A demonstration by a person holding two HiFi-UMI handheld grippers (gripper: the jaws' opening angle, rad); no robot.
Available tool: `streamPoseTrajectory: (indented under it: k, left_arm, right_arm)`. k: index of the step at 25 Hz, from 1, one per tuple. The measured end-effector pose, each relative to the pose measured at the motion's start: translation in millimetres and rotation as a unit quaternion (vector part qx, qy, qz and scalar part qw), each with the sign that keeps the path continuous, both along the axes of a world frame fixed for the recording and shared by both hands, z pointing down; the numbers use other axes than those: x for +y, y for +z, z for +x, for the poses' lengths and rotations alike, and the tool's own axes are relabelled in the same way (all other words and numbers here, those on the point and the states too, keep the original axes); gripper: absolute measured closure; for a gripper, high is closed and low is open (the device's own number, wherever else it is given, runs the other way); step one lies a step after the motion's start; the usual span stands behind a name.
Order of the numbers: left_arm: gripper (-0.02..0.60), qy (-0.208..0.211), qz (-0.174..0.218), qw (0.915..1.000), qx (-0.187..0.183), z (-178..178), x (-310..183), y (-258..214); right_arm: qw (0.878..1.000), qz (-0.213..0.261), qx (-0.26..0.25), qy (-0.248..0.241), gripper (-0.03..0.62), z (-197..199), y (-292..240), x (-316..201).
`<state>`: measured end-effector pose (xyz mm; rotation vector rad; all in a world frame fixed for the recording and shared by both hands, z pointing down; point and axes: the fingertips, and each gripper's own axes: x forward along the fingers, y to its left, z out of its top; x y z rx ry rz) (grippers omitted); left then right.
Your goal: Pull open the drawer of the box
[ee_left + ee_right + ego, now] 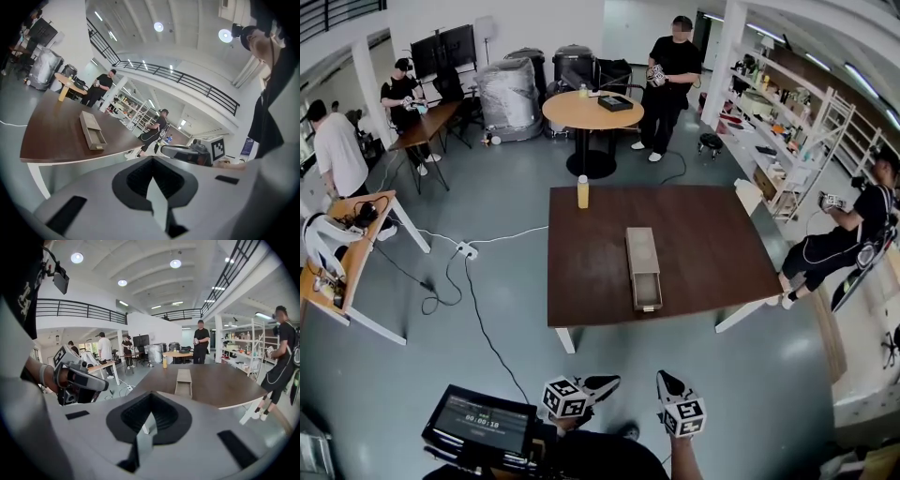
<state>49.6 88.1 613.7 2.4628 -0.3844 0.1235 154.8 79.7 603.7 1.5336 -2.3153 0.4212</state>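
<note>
A long grey box (641, 251) lies in the middle of the brown table (581, 281), its drawer (646, 292) pulled out toward the near edge and showing empty. The box also shows in the left gripper view (91, 130) and the right gripper view (183, 380), far ahead of the jaws. Both grippers hang low by the person's body, well short of the table and touching nothing. My left gripper (600, 384) is shut and empty (152, 187). My right gripper (668, 382) is likewise shut and empty (147, 425).
A yellow bottle (582, 191) stands at the table's far edge. Beyond it is a round wooden table (592, 111). A person (839, 242) crouches by shelves at the right. A screen (480, 422) sits at lower left. Cables (459, 281) run across the floor.
</note>
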Motion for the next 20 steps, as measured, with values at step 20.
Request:
streamPoseTrajectory:
  k: [20]
  left_arm:
    - [0.581, 0.009, 0.002, 0.9999, -0.008, 32, 24, 0]
  right_arm:
    - [1.0, 0.007, -0.006, 0.018, 0.606, 45, 1, 24]
